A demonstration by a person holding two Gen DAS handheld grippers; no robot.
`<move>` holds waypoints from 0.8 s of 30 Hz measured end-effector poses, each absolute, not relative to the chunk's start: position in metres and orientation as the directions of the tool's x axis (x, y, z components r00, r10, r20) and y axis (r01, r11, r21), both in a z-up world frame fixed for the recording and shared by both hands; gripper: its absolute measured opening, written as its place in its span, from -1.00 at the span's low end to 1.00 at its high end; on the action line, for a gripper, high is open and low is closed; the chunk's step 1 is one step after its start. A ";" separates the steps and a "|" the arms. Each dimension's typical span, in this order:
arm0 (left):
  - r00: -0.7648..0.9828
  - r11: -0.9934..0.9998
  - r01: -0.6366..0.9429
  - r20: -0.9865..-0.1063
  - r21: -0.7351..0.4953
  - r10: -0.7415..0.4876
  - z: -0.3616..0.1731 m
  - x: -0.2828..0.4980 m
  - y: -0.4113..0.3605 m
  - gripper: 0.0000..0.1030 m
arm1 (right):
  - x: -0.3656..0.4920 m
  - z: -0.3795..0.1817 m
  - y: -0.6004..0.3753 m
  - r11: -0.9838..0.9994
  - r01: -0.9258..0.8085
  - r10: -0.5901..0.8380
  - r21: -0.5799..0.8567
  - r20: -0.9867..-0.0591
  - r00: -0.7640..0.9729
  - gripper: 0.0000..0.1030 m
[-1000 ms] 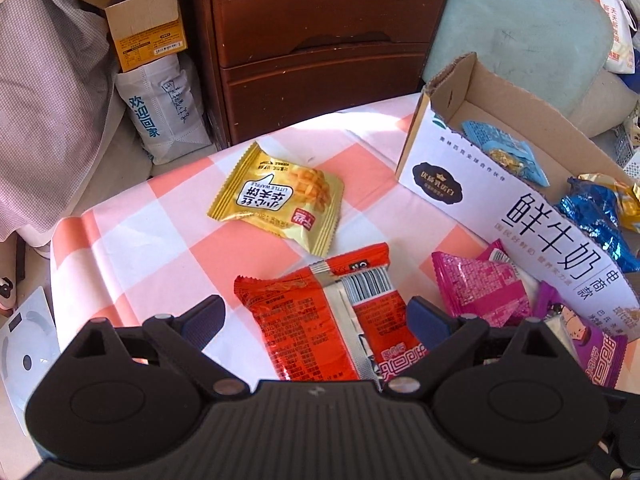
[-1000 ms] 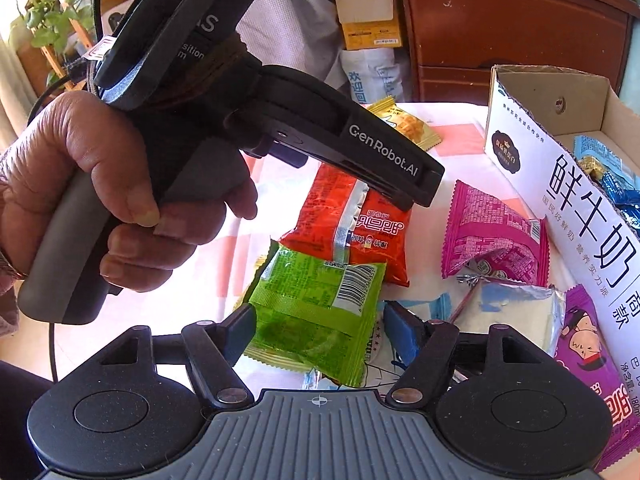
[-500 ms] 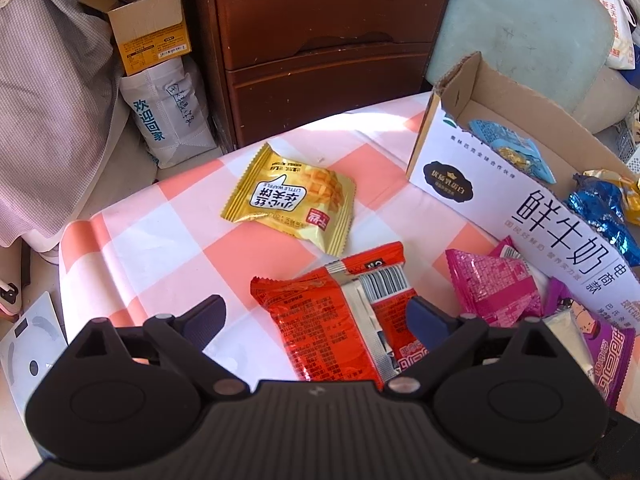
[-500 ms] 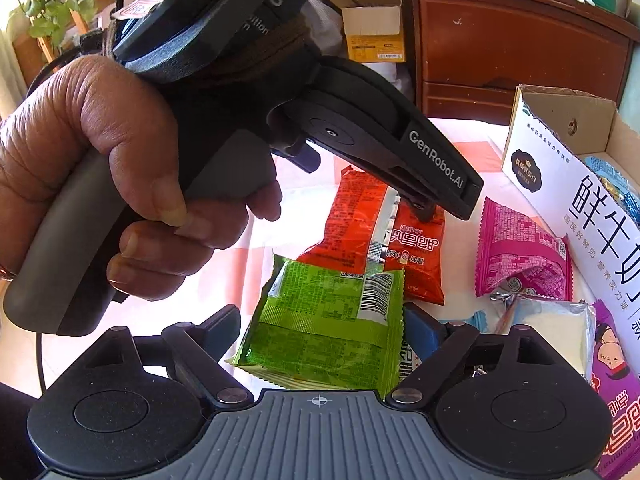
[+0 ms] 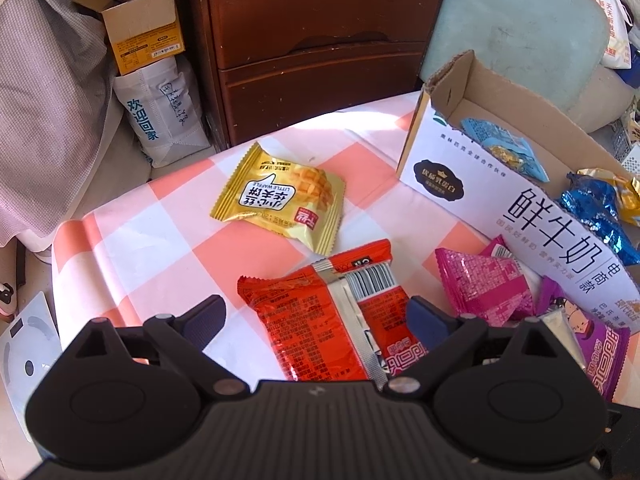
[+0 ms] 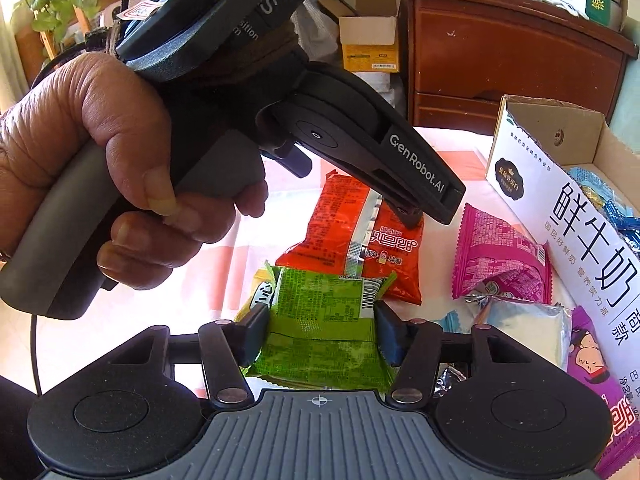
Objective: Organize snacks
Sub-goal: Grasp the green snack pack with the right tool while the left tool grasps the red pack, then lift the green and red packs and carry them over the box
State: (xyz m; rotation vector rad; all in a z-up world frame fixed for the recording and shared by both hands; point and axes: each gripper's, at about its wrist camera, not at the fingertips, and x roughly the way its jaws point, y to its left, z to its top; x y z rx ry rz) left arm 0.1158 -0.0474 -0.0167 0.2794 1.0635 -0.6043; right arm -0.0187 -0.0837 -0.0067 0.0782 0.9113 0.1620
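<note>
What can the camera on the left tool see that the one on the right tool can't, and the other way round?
Only the left wrist view shows the yellow waffle packet. Only the right wrist view shows the green packet, with the right gripper and its jaws closing against it, plus the hand holding the left tool. Both show the red packet, the pink packet and the cardboard box.

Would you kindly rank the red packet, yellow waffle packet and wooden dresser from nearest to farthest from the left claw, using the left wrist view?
1. Red packet, between the left claw's open fingers.
2. Yellow waffle packet, beyond it on the checked cloth.
3. Wooden dresser, behind the table.
</note>
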 end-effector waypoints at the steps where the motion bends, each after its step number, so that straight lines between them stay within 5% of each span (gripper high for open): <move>1: 0.341 0.804 0.590 -0.880 -0.074 -0.331 -0.017 0.115 -0.048 0.87 | -0.020 -0.005 -0.085 0.985 -0.108 0.174 0.136 -0.779 0.602 0.08; 11: 0.355 0.779 0.627 -0.886 -0.011 -0.299 -0.021 0.100 -0.069 0.87 | -0.032 0.001 -0.110 0.987 -0.083 0.162 0.141 -0.781 0.603 0.08; 18: 0.334 0.798 0.601 -0.896 -0.037 -0.293 -0.026 0.098 -0.072 0.37 | -0.032 0.003 -0.118 0.986 -0.077 0.163 0.147 -0.778 0.606 0.08; 24: 0.358 0.800 0.599 -0.879 -0.041 -0.314 -0.015 0.092 -0.067 0.36 | -0.032 0.007 -0.122 0.986 -0.064 0.161 0.154 -0.771 0.616 0.08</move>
